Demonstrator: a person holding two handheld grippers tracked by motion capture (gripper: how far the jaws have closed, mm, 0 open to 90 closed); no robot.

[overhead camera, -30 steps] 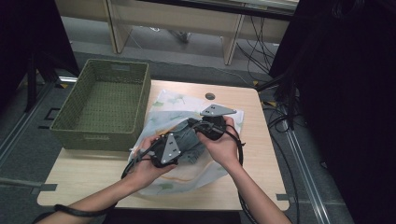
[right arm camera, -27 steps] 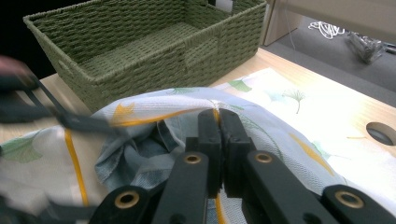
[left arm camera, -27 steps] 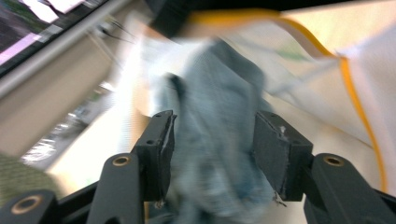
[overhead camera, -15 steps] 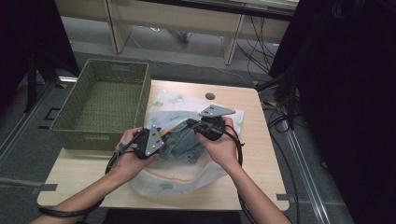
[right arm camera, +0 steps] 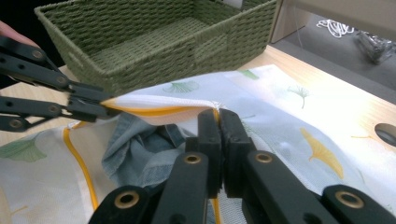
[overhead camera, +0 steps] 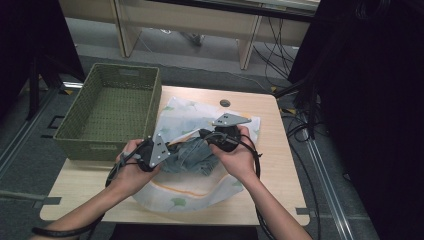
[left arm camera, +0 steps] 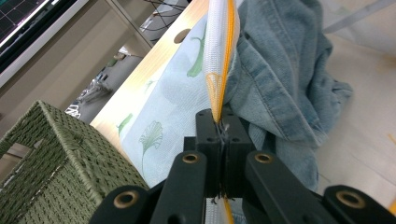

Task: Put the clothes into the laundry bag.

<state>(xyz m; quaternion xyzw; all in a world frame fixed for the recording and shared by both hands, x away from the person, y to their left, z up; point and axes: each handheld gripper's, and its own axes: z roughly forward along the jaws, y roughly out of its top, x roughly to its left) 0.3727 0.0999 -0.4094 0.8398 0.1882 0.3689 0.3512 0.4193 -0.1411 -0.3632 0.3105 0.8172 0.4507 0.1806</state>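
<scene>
On the worktop (overhead camera: pixel 280 165), just right of the green woven basket (overhead camera: pixel 107 112), both the left hand-held gripper (left arm camera: pixel 219 122), its jaws having just closed, and the right hand-held gripper (right arm camera: pixel 218 114) pinch the orange-trimmed rim of the leaf-print mesh bag (overhead camera: pixel 192 117) over the denim garment (overhead camera: pixel 192 156).

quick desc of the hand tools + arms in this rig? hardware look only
Both tools, left and right, match: black bodies with two black jaws on linked bars, brass-coloured rivets at the pivots. A grey three-cornered plate with small holes tops each one. A black cable loops from each past the wrist. Forearms are bare, no sleeves; a dark band circles the left forearm.
</scene>
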